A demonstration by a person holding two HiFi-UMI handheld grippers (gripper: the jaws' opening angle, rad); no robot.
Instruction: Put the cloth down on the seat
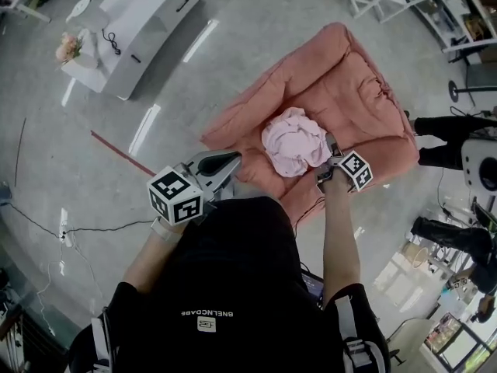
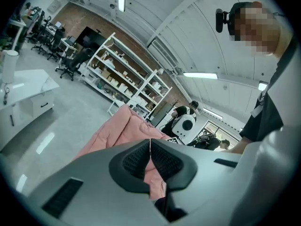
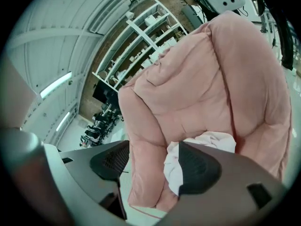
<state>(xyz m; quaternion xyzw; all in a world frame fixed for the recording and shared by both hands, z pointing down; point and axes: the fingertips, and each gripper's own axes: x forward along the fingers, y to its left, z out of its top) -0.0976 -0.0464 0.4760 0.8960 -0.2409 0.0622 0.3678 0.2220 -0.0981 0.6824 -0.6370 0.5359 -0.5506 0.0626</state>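
Polished grey floor surrounds the pink seat (image 1: 349,84), and the cloth (image 1: 293,141) lies bunched on its cushion. The right gripper (image 1: 328,162) has its fingers spread, released, just beside the cloth. The left gripper (image 1: 233,162) has its fingers clenched on nothing. Placement looks done; only drawing back seems left.

A glossy grey concrete floor (image 1: 256,22) mirrors the ceiling strip lights (image 2: 200,75). A red line (image 1: 120,152) crosses it, and a long white cabinet (image 1: 147,22) stands at one side. Open white shelving racks (image 2: 127,79) stand before what looks like a brick wall (image 2: 80,13), near a row of dark office chairs (image 2: 70,60).
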